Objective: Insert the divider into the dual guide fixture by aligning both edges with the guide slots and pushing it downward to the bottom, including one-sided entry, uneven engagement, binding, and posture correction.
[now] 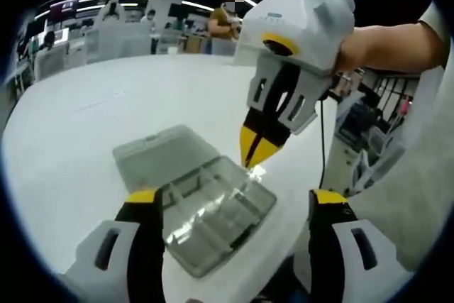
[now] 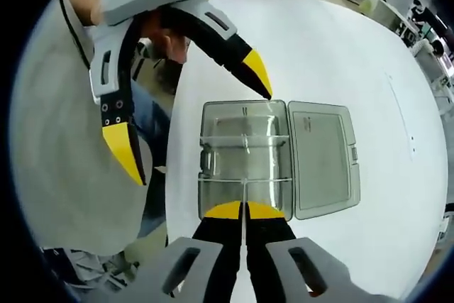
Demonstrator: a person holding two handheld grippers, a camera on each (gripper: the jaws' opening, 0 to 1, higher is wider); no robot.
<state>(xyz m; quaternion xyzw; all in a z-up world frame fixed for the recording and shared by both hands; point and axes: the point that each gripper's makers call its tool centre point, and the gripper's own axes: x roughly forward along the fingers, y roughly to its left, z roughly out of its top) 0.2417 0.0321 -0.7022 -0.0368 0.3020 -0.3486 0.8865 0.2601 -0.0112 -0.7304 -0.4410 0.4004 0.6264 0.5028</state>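
A clear plastic box (image 2: 245,157), the guide fixture, lies on the white table (image 2: 333,47) with its lid (image 2: 323,154) folded open beside it. Thin clear cross walls show inside it. My right gripper (image 2: 245,209) is shut on a thin clear divider (image 2: 243,191), seen edge-on, right at the box's near wall. In the left gripper view the right gripper (image 1: 257,154) points down at the far corner of the box (image 1: 213,211), next to the lid (image 1: 159,154). My left gripper (image 1: 235,196) is open, its jaws straddling the box without touching it; it enters the right gripper view from the upper left (image 2: 196,127).
The box lies close to the table's edge (image 2: 170,175), with the person's grey-clad body (image 2: 71,175) just beyond it. The table stretches wide and bare past the lid. Desks, equipment (image 1: 369,118) and people (image 1: 223,23) stand in the room behind.
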